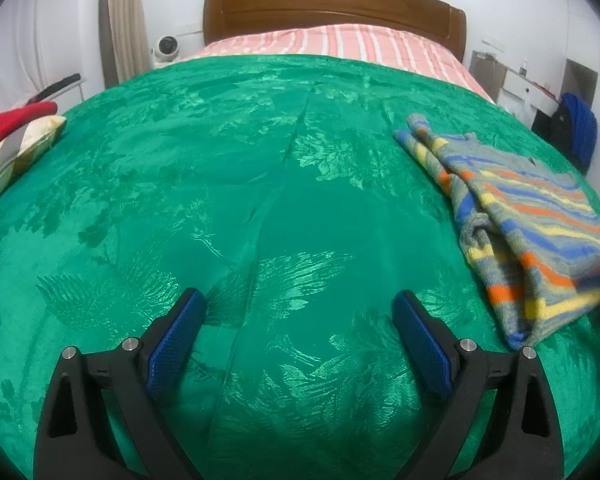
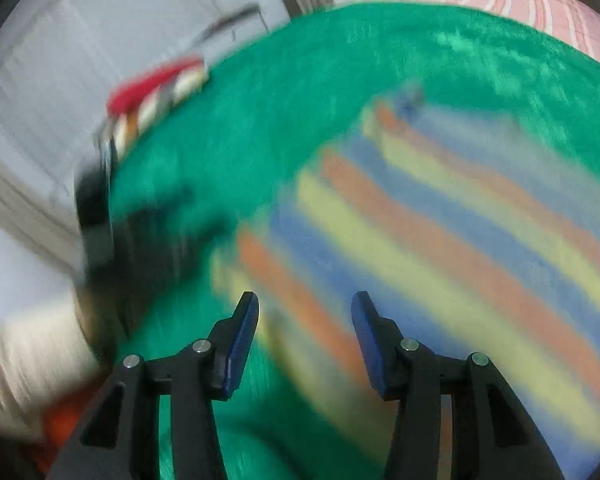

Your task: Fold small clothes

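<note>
Showing only the left view, the headboard (image 1: 334,4); both grippers (image 1: 300,312) (image 2: 305,308) gape empty near the striped sweater (image 1: 532,216).

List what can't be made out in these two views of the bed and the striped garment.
- Striped garment: left wrist view, its right edge is cut off by the lens rim; its underside is hidden by its own fold.
- Right wrist view: motion blur smears the garment's edges and the dark shape at left.
- Small items on the white shelf: too small.

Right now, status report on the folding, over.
Left tool open, empty over green blanket. Right tool open above striped sweater, not gripping. Sweater folded near bed's edge. Nothing in the way.
</note>
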### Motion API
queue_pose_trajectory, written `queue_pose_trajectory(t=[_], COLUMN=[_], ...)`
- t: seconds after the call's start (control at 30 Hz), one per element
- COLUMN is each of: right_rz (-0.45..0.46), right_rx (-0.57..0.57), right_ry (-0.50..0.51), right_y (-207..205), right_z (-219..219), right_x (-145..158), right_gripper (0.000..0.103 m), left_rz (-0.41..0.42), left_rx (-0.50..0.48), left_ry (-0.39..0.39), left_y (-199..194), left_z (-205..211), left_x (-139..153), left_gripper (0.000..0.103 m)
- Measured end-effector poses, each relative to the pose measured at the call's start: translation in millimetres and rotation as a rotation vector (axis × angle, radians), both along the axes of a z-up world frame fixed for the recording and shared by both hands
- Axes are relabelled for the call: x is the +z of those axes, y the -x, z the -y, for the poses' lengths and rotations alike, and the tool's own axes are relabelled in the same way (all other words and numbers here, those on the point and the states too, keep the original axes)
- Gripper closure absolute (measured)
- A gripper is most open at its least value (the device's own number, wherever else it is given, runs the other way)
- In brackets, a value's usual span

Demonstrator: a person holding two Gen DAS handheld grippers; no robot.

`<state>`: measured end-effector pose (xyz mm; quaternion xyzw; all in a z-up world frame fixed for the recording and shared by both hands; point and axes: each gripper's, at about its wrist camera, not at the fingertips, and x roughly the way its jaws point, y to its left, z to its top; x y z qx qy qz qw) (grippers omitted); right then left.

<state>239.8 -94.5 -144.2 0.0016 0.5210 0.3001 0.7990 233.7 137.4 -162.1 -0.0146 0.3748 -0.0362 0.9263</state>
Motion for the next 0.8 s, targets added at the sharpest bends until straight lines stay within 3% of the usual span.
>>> queue_pose_trajectory(t=[0.17,0.3,0.4,0.57,0.8], right_rz=[0.055,0.198,0.31,0.311,0.318], right_rx=[-0.066,-0.28,-0.459,-0.686,-0.73], right_ry=[0.006,-0.001,0.039,0.016,0.022], right_y=[98,156,198,230,223], right_z=[46,99,134,179,185], right_x=[2,23,24,6,2], right_gripper=[0.054,0.038,0.036,0.036,0.036], left_rz=[-0.011,-0.023,-0.027,-0.033,-0.046], left_rx=[0.008,0.021,0.028,0.032,0.036], left_ry=[-0.024,-0.065,-0.078,-0.091,-0.104], left_y=[0,0,-1,-1,-1], left_z=[2,7,7,8,9], left_x=[1,1,1,0,1], left_gripper=[0.005,0.002,0.001,0.001,0.001])
